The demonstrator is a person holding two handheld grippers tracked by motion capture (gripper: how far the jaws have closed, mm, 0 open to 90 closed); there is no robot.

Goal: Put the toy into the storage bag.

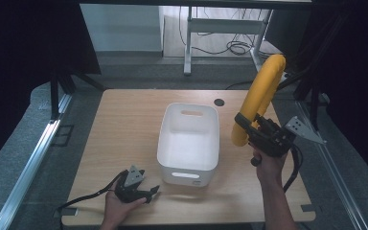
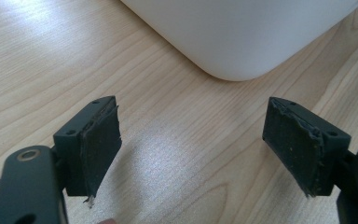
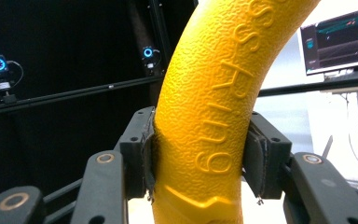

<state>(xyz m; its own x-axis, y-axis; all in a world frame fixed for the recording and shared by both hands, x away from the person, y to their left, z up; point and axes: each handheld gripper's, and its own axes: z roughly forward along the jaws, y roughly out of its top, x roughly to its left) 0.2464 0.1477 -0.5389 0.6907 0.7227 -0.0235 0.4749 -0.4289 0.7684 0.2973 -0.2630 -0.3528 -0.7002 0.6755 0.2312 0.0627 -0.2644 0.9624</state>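
Note:
A long, curved yellow foam bar [image 1: 261, 93] stands raised above the table's right side, beside a white plastic bin [image 1: 189, 142]. My right gripper [image 1: 250, 127] is shut on the bar near its lower end; in the right gripper view the textured yellow bar [image 3: 209, 116] with raised lettering sits squeezed between both pads. My left gripper [image 1: 154, 190] rests low on the table at the front left, open, with nothing between its fingers. In the left gripper view its jaws stand wide apart over bare wood, facing the bin's rounded corner [image 2: 242, 37].
The wooden table [image 1: 124, 124] has a round cable hole [image 1: 219, 102] at the back. Black curtains hang at both sides, and a desk frame with cables stands behind. A monitor [image 3: 338, 39] glows at the right.

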